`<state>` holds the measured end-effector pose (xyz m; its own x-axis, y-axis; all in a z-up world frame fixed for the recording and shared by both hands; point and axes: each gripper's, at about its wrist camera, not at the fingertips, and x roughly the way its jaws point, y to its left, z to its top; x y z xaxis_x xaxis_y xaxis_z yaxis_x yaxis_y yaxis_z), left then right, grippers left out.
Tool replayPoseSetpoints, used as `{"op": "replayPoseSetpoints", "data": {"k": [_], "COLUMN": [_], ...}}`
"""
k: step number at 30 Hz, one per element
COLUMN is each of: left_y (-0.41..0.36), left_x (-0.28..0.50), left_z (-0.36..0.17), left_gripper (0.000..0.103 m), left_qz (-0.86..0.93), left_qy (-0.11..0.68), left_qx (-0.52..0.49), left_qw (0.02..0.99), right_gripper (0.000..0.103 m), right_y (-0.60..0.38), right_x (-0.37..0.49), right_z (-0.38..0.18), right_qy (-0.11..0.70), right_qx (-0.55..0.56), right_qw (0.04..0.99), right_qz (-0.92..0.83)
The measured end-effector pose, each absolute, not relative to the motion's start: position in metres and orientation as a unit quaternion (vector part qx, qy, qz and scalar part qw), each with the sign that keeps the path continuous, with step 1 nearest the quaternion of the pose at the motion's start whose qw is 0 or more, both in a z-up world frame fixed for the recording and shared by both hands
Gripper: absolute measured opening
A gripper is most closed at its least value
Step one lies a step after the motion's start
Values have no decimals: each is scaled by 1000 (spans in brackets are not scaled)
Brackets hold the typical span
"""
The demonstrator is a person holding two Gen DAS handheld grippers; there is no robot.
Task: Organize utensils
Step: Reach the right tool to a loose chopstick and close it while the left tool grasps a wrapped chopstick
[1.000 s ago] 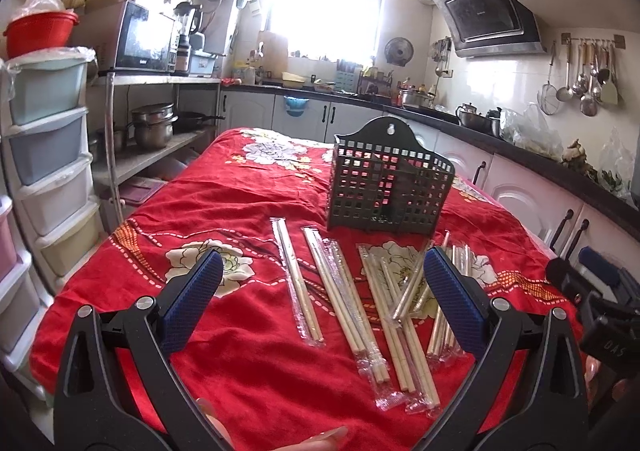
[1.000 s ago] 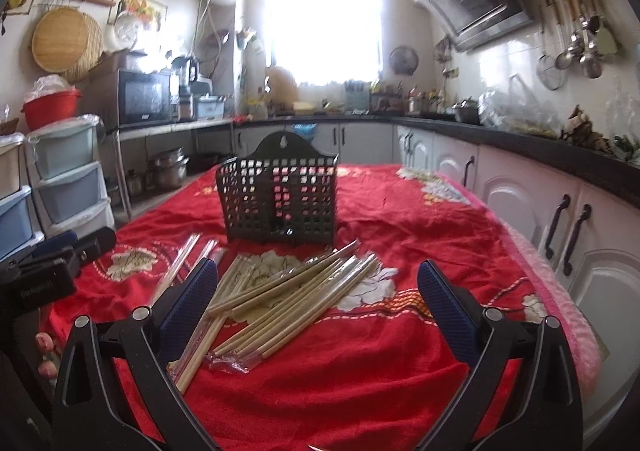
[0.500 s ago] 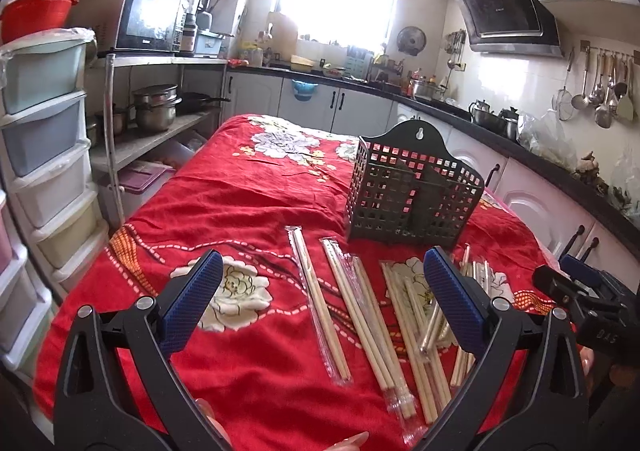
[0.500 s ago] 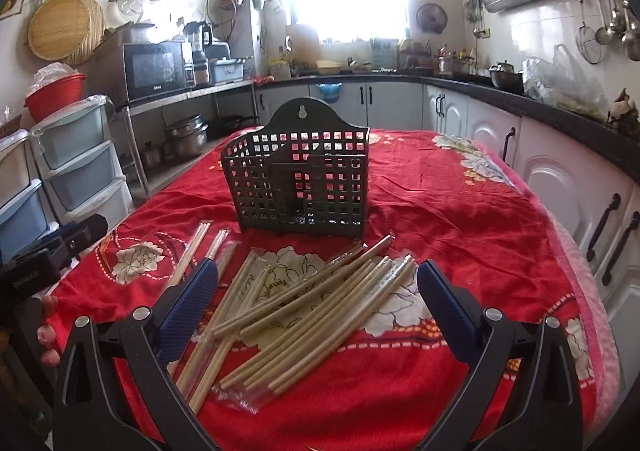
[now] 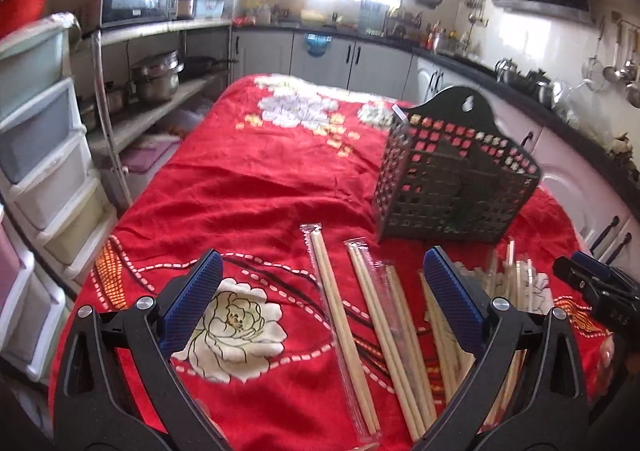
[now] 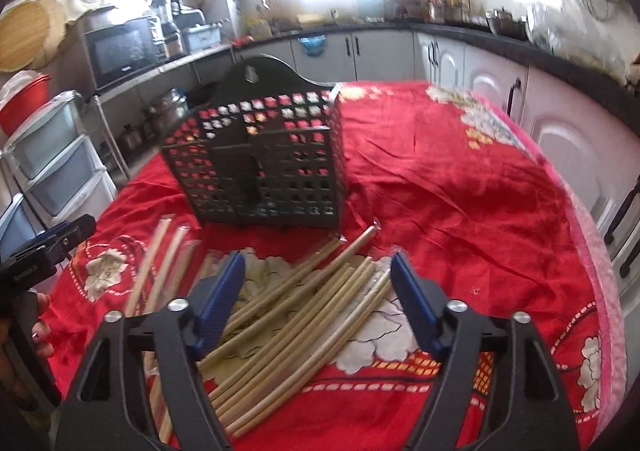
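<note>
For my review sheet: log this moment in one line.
left gripper: open, empty | right gripper: closing, nothing pinched | wrapped wooden chopsticks: on cloth | black perforated plastic holder: empty

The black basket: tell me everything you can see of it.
The black basket looks like dark plastic, its walls a grid of square holes, with a taller arched back panel bearing a hanging hole. An inner divider shows through the grid. It stands upright on the red floral cloth, apparently empty, just beyond the wrapped chopsticks. Neither gripper touches it.

Left tool (image 5: 322,305) angles downward with jaws wide apart; right tool (image 6: 318,297) angles downward, jaws closing, nothing gripped.
</note>
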<state>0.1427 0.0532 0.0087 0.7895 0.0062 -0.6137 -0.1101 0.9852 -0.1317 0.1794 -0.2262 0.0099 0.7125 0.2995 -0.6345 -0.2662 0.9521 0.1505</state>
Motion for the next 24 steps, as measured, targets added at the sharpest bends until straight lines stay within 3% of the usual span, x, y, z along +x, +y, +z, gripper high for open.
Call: {"op": "replayPoseSetpoints", "data": {"k": [7, 13, 24], "left_y": [64, 70, 86], "left_x": [178, 200, 233], "left_z": [-5, -19, -50], "left_gripper": [91, 71, 61], "left_qz": [7, -7, -8], "left_qy": [377, 402, 460], "left_qx": [-107, -125, -170], "left_qw": [920, 907, 871], "right_gripper": [42, 36, 31], "right_y": [-239, -240, -242], "right_x": [222, 253, 286], "right_z": [-10, -25, -47], "right_qy": [405, 440, 486], "right_qx": [63, 73, 97], "right_qw": [900, 885, 860], "right_qz": [147, 135, 125]}}
